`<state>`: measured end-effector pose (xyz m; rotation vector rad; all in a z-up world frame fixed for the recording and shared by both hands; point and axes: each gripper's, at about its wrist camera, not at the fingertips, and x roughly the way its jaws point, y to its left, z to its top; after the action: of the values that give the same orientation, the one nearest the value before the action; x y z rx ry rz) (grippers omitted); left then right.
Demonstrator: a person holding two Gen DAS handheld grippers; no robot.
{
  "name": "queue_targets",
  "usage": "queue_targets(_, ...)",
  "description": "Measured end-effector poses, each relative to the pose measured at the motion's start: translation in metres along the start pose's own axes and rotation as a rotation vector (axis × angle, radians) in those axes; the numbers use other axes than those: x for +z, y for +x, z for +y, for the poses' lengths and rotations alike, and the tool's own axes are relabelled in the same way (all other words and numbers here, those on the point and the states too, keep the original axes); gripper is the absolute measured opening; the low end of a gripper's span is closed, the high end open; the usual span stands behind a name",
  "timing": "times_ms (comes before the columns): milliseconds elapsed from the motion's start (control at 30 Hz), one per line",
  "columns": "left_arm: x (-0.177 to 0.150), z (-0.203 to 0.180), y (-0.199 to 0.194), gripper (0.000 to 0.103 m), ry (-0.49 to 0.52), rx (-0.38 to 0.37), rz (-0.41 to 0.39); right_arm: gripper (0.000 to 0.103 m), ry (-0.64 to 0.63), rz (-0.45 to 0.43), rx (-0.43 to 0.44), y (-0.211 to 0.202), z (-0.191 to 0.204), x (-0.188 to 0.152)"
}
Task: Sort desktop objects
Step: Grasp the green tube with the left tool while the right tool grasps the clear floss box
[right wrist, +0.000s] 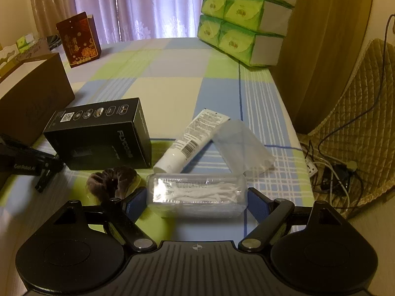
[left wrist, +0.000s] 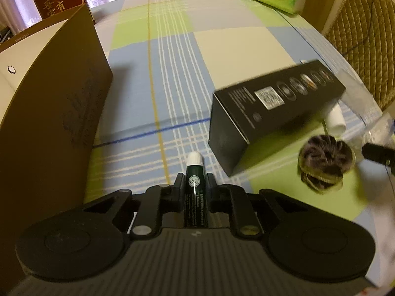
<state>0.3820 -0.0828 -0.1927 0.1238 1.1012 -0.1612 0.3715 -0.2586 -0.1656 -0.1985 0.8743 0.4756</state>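
Note:
My left gripper (left wrist: 195, 180) is shut on a dark green stick with a white cap (left wrist: 194, 165), held above the checked tablecloth (left wrist: 172, 74) beside the open brown box (left wrist: 61, 113). In the right wrist view my right gripper (right wrist: 196, 199) has its blue pads (right wrist: 135, 199) against both ends of a clear plastic box of white picks (right wrist: 197, 192). A black carton (right wrist: 101, 135), a dark hair scrunchie (right wrist: 111, 180), a white tube (right wrist: 192, 138) and a clear plastic lid (right wrist: 242, 145) lie on the cloth just beyond it.
A stack of green tissue packs (right wrist: 244, 22) stands at the far right corner and a red gift box (right wrist: 79, 39) at the far left. The table's right edge (right wrist: 296, 135) drops to a quilted chair (right wrist: 358, 113) and floor cables (right wrist: 330, 172).

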Motion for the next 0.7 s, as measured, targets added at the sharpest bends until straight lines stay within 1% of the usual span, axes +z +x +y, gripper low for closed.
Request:
queue_targets(167,-0.021,-0.004,-0.014,0.013,-0.002,-0.016,0.03,0.083,0.003,0.021,-0.003,-0.006,-0.004,-0.004)
queue_targets(333,-0.048,-0.011,-0.031,0.013,-0.002,-0.027,0.033,0.083,0.009,0.036,-0.008,-0.012,-0.004,-0.009)
queue_targets(500,-0.069,-0.015,-0.043,0.013,-0.015,-0.035,0.041,0.082,0.013,0.041,0.001,-0.02,-0.003,-0.013)
queue_targets(600,-0.077,-0.017,-0.052,0.013,-0.023,-0.033,0.033,0.082,0.008,0.04,0.014,-0.026,-0.001,-0.014)
queue_targets(700,-0.081,-0.016,-0.063,0.013,-0.038,-0.031,0.007,0.082,0.001,0.034,0.032,-0.033,0.004,-0.014)
